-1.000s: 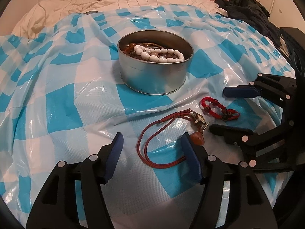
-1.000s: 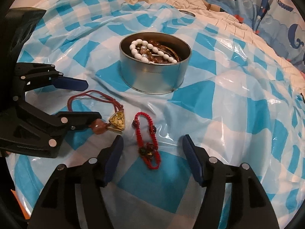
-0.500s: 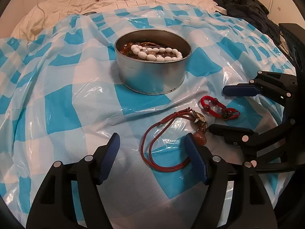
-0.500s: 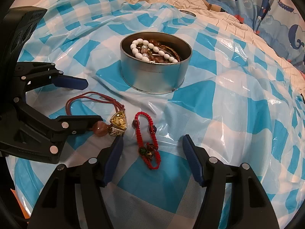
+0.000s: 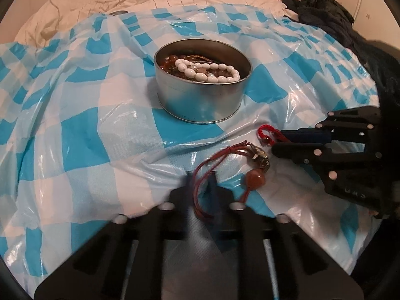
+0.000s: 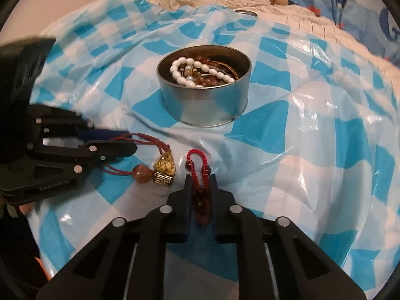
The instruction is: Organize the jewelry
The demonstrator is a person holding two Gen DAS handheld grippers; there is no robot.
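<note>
While both claws stood wide a moment before, your left claw [image 5: 200,182] now clenched the necklace [image 5: 252,162] cord and your right claw [image 6: 200,187] the red bracelet [image 6: 197,170], both on the bed, ready for the tin [image 6: 203,100].

Checked plastic sheet [image 5: 105,130], cream quilt [image 5: 82,7], dark clothing [image 5: 325,10].

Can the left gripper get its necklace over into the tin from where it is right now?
Probably yes: the left gripper, shut on the red cord necklace, has open cloth between it and the open-topped tin.
</note>
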